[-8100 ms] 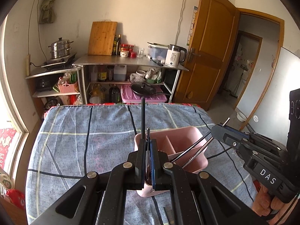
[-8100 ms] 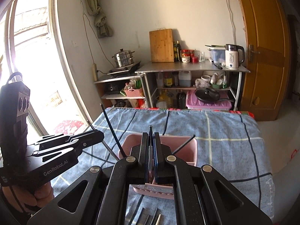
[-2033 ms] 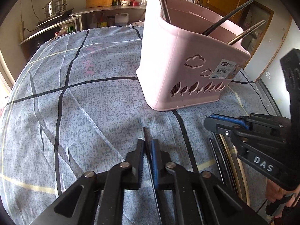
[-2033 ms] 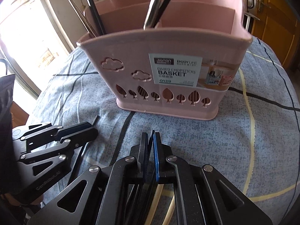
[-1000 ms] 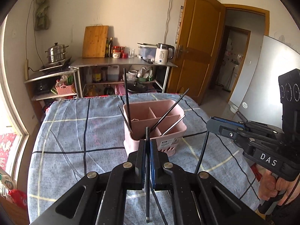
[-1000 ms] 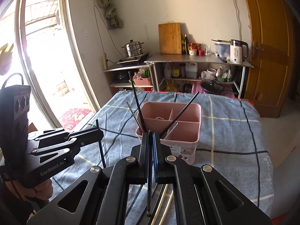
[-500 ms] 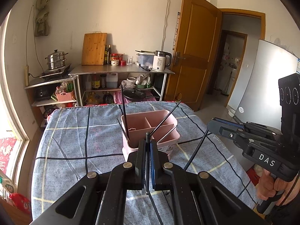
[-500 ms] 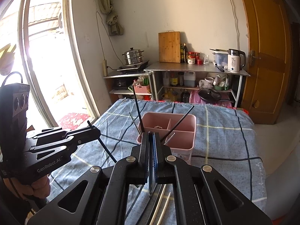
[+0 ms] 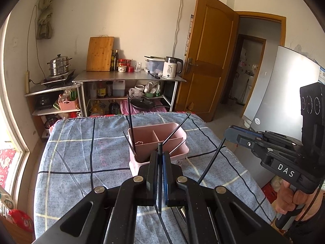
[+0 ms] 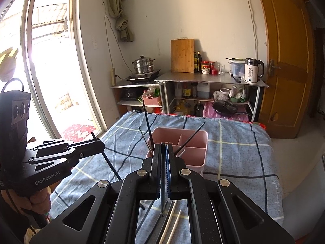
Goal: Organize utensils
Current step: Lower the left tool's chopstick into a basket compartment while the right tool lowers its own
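The left gripper is pinching one dark chopstick between its closed jaws, and the right gripper pinches another dark chopstick in the same way. Each stick hangs nearly upright, its long axis crossing the jaws, with the lower tip free above the checked cloth. The pink divided basket stands ahead of both grippers and lower, near the middle of the table, so the coming move is forward and then down into a compartment. From the wrist views I judge both hands about equally near to it (the left one seems slightly closer to the basket's left side). Some chopsticks already lean out of the basket toward the left and right edges, and these could catch an arriving stick. The middle compartments look more open. More utensils lie on the cloth under the right gripper, not yet sorted. Around the basket the cloth is free.
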